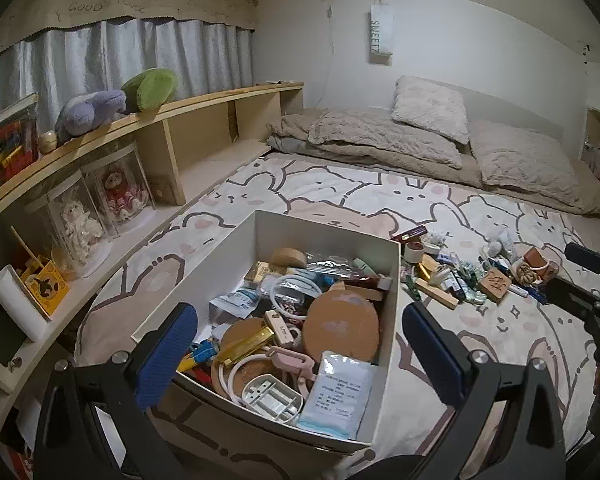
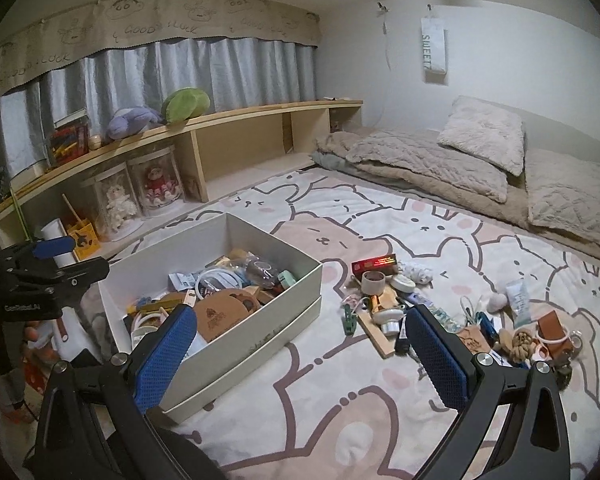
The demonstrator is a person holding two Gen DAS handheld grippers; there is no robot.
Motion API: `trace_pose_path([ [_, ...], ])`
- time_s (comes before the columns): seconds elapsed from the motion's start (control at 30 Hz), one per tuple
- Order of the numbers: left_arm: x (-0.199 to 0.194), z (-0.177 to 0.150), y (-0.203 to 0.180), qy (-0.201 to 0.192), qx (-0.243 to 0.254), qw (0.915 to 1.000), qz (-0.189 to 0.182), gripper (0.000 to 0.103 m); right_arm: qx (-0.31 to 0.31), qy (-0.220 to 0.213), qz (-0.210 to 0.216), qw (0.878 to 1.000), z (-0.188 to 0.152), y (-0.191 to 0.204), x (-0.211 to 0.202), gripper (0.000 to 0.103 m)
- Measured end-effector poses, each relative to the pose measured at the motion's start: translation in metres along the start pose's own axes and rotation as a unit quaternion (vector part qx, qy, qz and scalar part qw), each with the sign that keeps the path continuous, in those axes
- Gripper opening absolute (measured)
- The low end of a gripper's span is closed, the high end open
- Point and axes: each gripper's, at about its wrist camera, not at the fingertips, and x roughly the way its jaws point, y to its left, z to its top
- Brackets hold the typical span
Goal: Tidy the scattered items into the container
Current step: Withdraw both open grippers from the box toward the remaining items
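Nearest, the left tool (image 1: pixel 300 344) hung spread and empty over the box (image 1: pixel 388 280); the right tool (image 2: pixel 300 344) was likewise spread, holding nothing. Beyond, scattered items (image 2: pixel 400 304) lay on the bed (image 2: pixel 340 412), right of the box. Judged step: between picks; next, a reach to the pile.

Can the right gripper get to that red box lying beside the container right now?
Probably yes. The right gripper is open and empty, and the red box lies uncovered on the bedspread beyond the clutter pile, outside the container; it would reach over that pile.
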Motion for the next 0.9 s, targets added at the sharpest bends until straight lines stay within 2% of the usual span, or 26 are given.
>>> trace_pose_path([
  [0.37,-0.014,0.004,-0.018,-0.014,0.006,0.9996,-0.025,0.103,0.002,-0.001,-0.019,1.000,-0.004,-0.005,-0.021,0.103],
  [0.9,-0.023,0.020,-0.080,-0.029,0.045,0.9932,-0.103,0.103,0.017,-0.002,-0.076,0.997,-0.008,-0.036,-0.076,0.103],
])
